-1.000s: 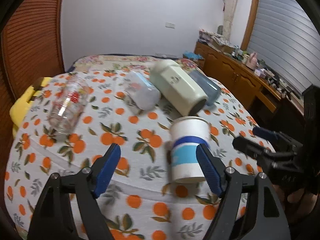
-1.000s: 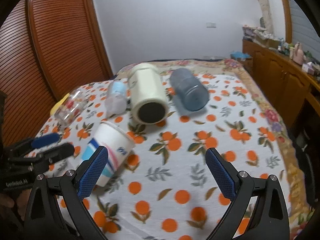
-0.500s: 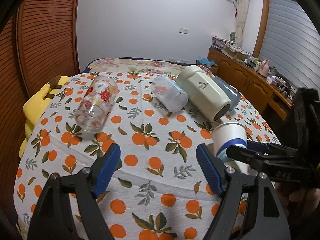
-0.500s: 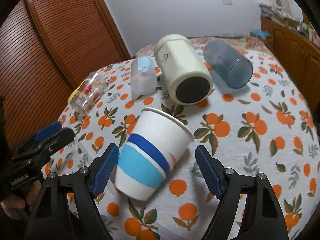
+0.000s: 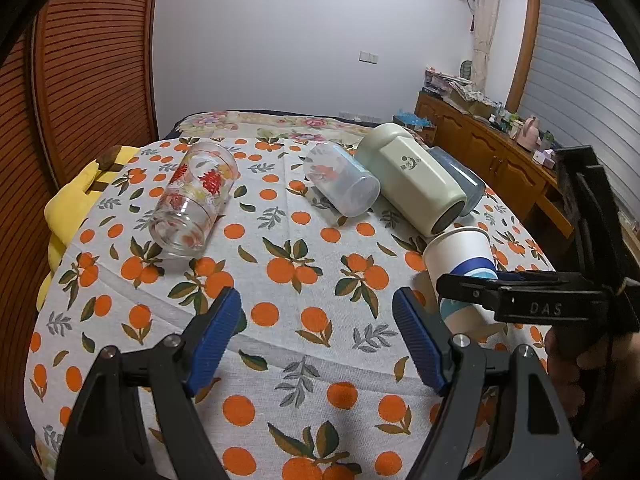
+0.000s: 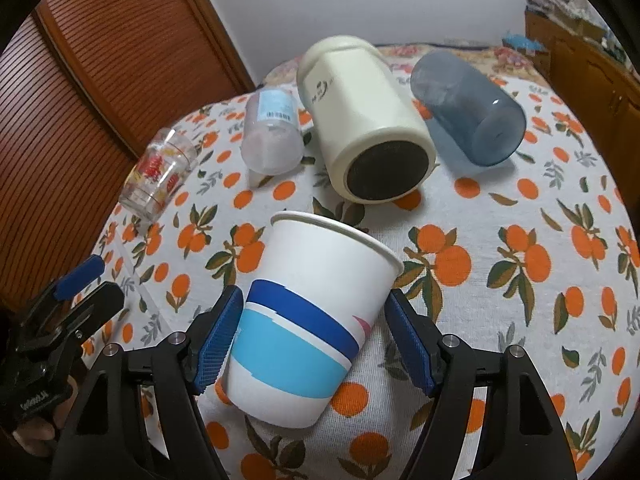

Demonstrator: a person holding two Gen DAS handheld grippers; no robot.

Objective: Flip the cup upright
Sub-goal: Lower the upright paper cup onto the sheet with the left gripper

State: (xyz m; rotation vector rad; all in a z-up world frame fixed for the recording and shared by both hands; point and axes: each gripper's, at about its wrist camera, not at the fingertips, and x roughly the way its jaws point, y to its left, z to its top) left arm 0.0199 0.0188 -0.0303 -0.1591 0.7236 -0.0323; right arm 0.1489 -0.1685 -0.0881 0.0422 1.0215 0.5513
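Observation:
A white paper cup (image 6: 308,312) with blue bands lies on its side on the orange-print tablecloth, its rim pointing away from me. My right gripper (image 6: 316,340) is open with its blue pads on either side of the cup's lower body; I cannot tell whether they touch it. The cup also shows in the left wrist view (image 5: 464,264), partly behind the right gripper (image 5: 500,292). My left gripper (image 5: 318,336) is open and empty, left of the cup above the cloth.
Other cups lie on their sides farther back: a printed glass (image 5: 192,200), a clear plastic cup (image 5: 340,184), a cream mug (image 6: 364,124) close behind the paper cup, and a blue tumbler (image 6: 468,108). A wooden cabinet (image 5: 492,160) stands at right.
My right gripper has moved forward around the paper cup, so the cup now sits between its pads. My left gripper has drawn back to the left, away from the cup.

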